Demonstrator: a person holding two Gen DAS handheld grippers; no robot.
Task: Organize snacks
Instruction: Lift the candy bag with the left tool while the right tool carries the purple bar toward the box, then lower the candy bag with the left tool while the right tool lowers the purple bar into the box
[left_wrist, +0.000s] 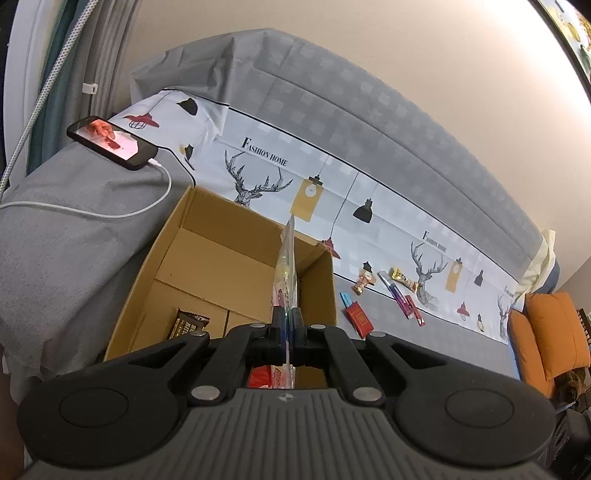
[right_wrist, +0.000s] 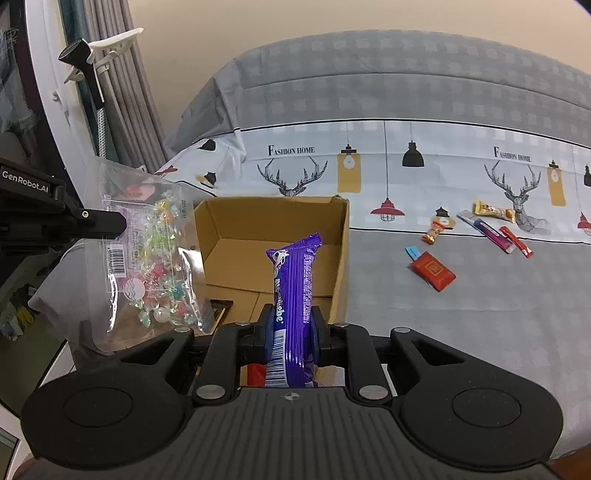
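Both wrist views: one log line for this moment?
left claw: shut on candy bag | right claw: shut on purple bar | both over box | loose snacks on bed: red packet

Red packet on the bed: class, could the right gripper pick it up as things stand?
Probably not yet: the right gripper is shut on the purple snack bar. Nothing lies across the red packet.

"FASHION HOME" is showing on the bedsheet (right_wrist: 369, 155) behind the cardboard box (right_wrist: 229, 221); "GenRobot.AI" is showing on the left hand-held gripper (right_wrist: 123, 225).
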